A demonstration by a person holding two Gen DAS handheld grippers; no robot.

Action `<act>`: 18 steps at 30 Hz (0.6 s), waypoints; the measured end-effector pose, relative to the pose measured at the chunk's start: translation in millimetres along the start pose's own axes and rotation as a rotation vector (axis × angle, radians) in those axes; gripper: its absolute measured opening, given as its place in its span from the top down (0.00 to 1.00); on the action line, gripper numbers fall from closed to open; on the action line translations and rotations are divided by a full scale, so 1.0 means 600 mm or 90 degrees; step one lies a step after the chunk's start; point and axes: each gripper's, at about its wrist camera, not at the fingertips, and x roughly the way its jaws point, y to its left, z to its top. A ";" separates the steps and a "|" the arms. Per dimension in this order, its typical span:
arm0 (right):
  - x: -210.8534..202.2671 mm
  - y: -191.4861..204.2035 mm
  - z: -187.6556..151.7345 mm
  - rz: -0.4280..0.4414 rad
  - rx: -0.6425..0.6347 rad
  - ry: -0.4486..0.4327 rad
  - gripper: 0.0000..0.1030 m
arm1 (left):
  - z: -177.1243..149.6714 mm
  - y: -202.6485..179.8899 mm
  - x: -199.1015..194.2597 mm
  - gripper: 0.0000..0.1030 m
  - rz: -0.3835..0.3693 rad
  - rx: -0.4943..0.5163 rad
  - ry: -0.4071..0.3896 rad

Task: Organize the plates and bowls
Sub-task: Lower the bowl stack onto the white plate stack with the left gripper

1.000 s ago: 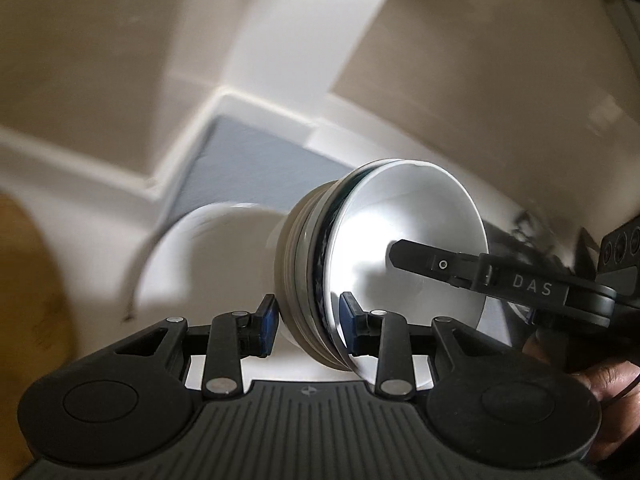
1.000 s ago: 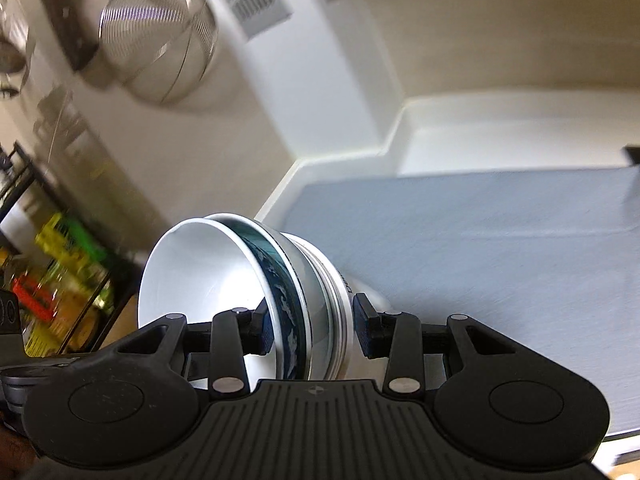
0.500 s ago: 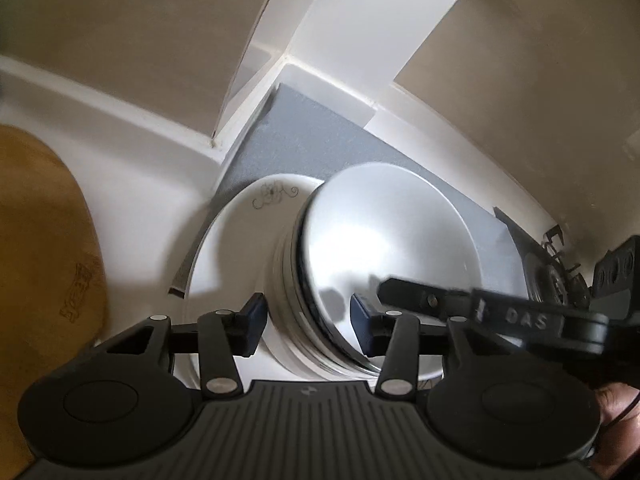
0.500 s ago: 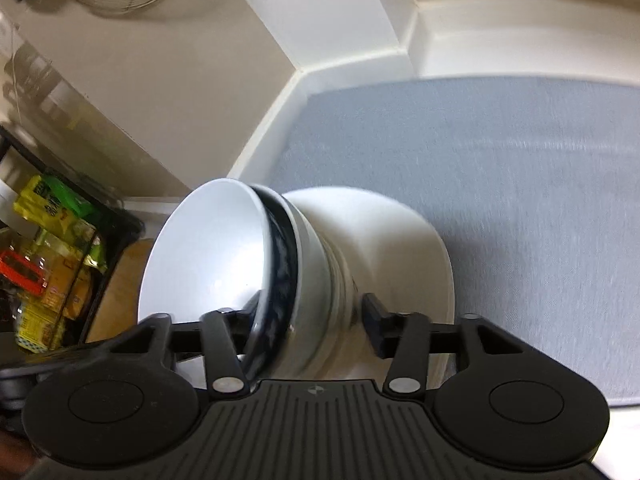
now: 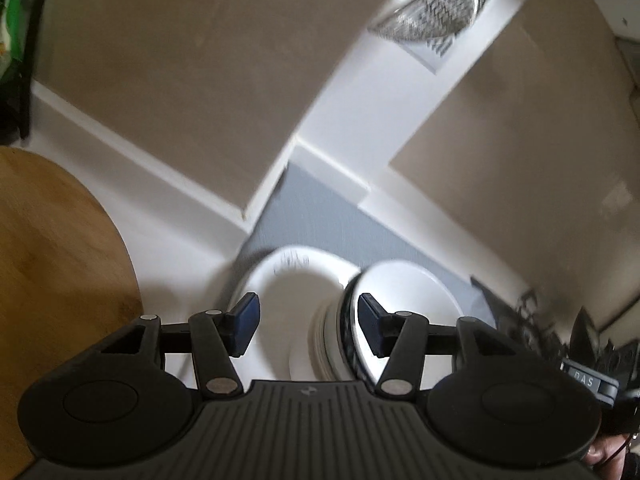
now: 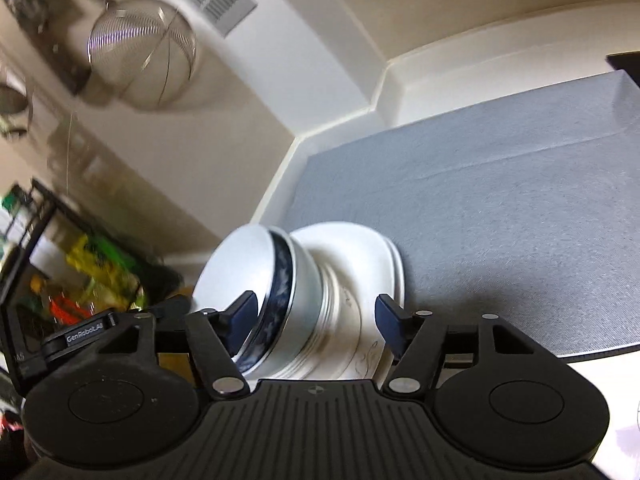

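The stack of bowls (image 6: 280, 300) sits nested on a white plate (image 6: 360, 264), which lies on the grey mat (image 6: 500, 220) at the near left corner of the white worktop (image 5: 168, 248). The uppermost bowl is plain white inside; the one under it shows a dark blue patterned rim, and paler bowls follow beneath, their count hard to read through the blur. The plate carries a thin dark scroll drawing near its edge.

The right claw (image 6: 316, 322) straddles the stack with its jaws opening, both pads standing off the bowls. The left claw (image 5: 308, 320) is likewise opening around the stack from the other side; its right pad seems close to the top rim but not pressing. A round wooden board (image 5: 52, 264) lies to the left of the plate. A wire mesh strainer (image 6: 142, 66) hangs on the far wall.
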 end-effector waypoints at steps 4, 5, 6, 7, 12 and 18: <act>-0.007 -0.016 0.005 -0.002 0.019 -0.026 0.35 | 0.003 0.016 0.005 0.50 0.034 -0.005 0.000; -0.005 -0.022 0.004 -0.013 0.025 -0.020 0.37 | 0.002 0.020 0.010 0.53 0.049 -0.007 0.007; 0.001 -0.026 0.004 -0.027 0.031 -0.012 0.38 | 0.000 0.024 0.016 0.59 0.061 -0.010 0.015; 0.006 -0.031 0.003 -0.039 0.038 -0.003 0.41 | -0.002 0.028 0.024 0.62 0.066 -0.012 0.026; 0.037 -0.047 -0.011 -0.083 0.054 0.064 0.45 | -0.023 0.046 0.054 0.62 0.073 -0.032 0.076; 0.068 -0.047 -0.021 -0.083 0.050 0.107 0.49 | -0.033 0.056 0.069 0.62 0.087 -0.035 0.097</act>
